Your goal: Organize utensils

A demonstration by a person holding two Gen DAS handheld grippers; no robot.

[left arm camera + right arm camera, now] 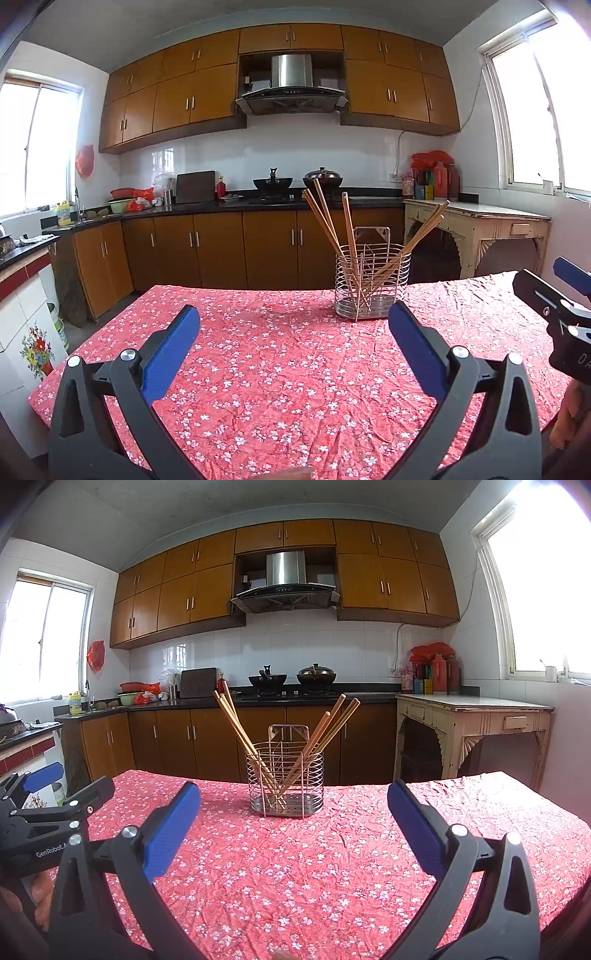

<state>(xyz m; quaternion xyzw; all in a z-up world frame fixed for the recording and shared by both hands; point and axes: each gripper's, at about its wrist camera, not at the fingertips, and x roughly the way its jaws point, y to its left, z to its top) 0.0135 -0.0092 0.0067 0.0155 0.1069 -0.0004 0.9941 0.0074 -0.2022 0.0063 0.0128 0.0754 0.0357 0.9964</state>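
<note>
A round wire utensil holder (pixel 372 281) (pixel 285 778) stands on the table near its far edge. Several wooden chopsticks (pixel 325 218) (pixel 236 720) lean out of it to both sides. My left gripper (pixel 293 321) hovers over the red cloth, short of the holder and to its left, open with nothing between its blue pads. My right gripper (pixel 293 797) faces the holder straight on, also open and empty. Each gripper shows at the edge of the other's view: the right one (pixel 561 306), the left one (pixel 44 805).
The table (pixel 258 369) (pixel 332 867) wears a red cloth with small white flowers. Behind it run brown kitchen cabinets (pixel 221 251) with a stove and pans (pixel 291 679). A worn cream side table (pixel 472 716) stands at the right. A person's hand (pixel 37 890) holds the left gripper.
</note>
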